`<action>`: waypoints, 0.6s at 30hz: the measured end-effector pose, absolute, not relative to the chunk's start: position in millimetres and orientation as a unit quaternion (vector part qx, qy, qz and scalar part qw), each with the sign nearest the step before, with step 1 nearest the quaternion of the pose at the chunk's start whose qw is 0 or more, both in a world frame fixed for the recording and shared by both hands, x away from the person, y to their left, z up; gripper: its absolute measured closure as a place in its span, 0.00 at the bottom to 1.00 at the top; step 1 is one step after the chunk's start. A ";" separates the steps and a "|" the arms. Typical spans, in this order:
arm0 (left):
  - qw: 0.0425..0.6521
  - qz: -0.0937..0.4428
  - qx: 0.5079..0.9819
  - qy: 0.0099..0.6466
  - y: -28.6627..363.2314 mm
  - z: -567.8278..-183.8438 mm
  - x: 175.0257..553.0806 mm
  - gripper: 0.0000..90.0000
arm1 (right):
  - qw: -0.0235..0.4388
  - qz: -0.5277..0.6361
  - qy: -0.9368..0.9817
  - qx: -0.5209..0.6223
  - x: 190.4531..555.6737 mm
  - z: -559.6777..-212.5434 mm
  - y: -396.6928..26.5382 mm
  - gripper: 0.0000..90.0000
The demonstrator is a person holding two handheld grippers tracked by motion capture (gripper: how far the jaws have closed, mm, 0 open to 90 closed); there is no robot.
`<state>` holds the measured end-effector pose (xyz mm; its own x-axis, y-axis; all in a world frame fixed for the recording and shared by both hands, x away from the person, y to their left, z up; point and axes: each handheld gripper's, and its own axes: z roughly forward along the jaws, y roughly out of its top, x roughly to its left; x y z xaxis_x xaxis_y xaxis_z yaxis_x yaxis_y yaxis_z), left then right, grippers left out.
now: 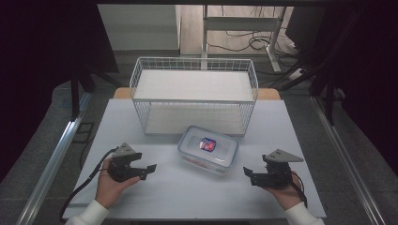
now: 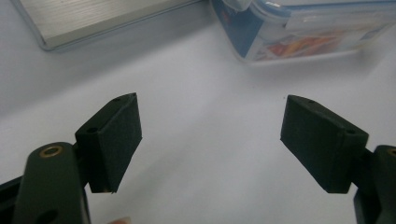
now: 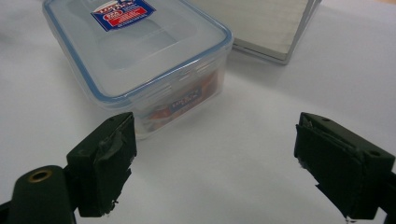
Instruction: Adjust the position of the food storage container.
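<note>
Lidded container [image 1: 208, 150] flat on table, long axis slanting, between open tongs

You're at a lab-style recording bench, not a home: a white table [image 1: 141, 197] framed by aluminium rails [image 1: 56, 154] and dark curtains [image 1: 42, 56], grey carpet around it. Behind you see a height-adjustable desk frame [image 1: 239, 23] with loose cables [image 1: 248, 44] on a wood floor. A white wire basket [image 1: 195, 93] sits staged on the tabletop.

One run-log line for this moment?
left hand-held gripper: open, empty | right hand-held gripper: open, empty | lidded container: between them, untouched
</note>
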<state>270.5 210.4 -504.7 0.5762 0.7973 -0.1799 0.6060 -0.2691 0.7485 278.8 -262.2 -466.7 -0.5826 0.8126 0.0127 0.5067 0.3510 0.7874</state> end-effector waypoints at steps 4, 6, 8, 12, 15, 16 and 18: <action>0.403 0.124 0.791 0.443 210.5 -504.2 267.3 0.22 | 0.184 0.396 0.800 0.412 280.8 -464.3 -261.5 0.16; 0.407 0.123 0.790 0.442 209.8 -503.3 265.0 0.22 | 0.185 0.396 0.800 0.411 280.1 -463.2 -260.7 0.17; 0.408 0.121 0.791 0.439 209.5 -502.9 263.7 0.22 | 0.185 0.395 0.800 0.412 279.0 -462.1 -260.4 0.17; 0.408 0.125 0.791 0.438 210.7 -501.7 262.6 0.22 | 0.185 0.392 0.800 0.414 277.3 -460.5 -260.9 0.19; 0.410 0.125 0.791 0.437 210.8 -501.4 262.1 0.22 | 0.181 0.388 0.802 0.416 277.9 -461.9 -261.1 0.19; 0.410 0.124 0.791 0.438 210.3 -501.8 262.0 0.22 | 0.179 0.388 0.802 0.417 278.5 -462.3 -260.7 0.19; 0.405 0.125 0.793 0.438 210.1 -502.2 261.6 0.22 | 0.178 0.388 0.803 0.416 279.9 -462.5 -260.2 0.19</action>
<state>261.6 210.1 -502.2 0.5856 0.7954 -0.1563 0.5923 -0.2882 0.7524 279.9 -260.2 -462.5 -0.5911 0.8057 0.0377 0.5300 0.3527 0.7712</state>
